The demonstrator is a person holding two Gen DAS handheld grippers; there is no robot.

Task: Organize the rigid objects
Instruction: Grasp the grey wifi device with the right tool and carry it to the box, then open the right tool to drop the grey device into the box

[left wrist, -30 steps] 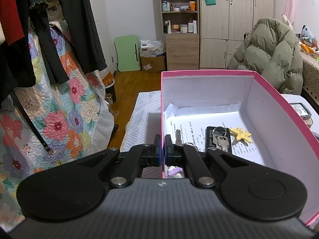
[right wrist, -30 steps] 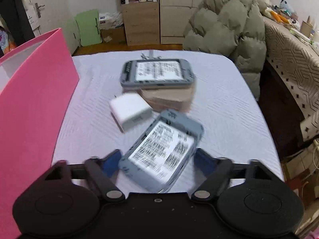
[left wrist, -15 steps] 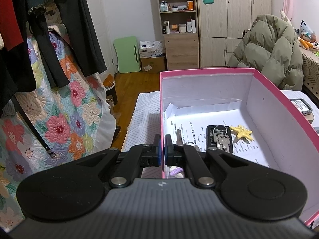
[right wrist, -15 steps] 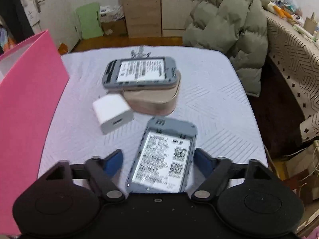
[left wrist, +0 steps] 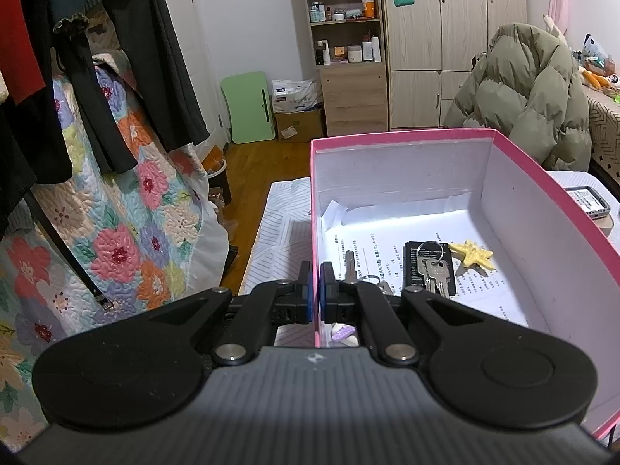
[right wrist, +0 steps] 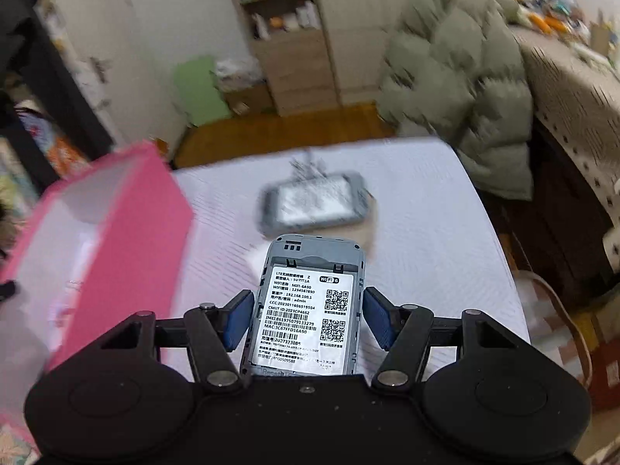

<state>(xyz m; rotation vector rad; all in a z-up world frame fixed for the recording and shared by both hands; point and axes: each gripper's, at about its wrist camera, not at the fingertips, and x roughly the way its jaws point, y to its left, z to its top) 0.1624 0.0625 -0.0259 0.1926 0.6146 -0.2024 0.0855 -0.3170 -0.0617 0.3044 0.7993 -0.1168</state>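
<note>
Above the near right of the worktop (right wrist: 445, 209), my right gripper (right wrist: 308, 319) has just clenched its fingers on the stiff, light, slick grey router (right wrist: 310, 302) by its long sides, left gripper (left wrist: 314, 290) pinching the pink box (left wrist: 542, 193) wall.

- The left wrist view looks forward and down along its fingers, close over the near wall of the pink box (left wrist: 407, 143), facing the wardrobe (left wrist: 457, 38).
- The right wrist view looks down across the bed (right wrist: 445, 232), the same way, blurred.
- Both share the box (right wrist: 128, 232), jacket (left wrist: 531, 97) and shelf (left wrist: 345, 38).
</note>
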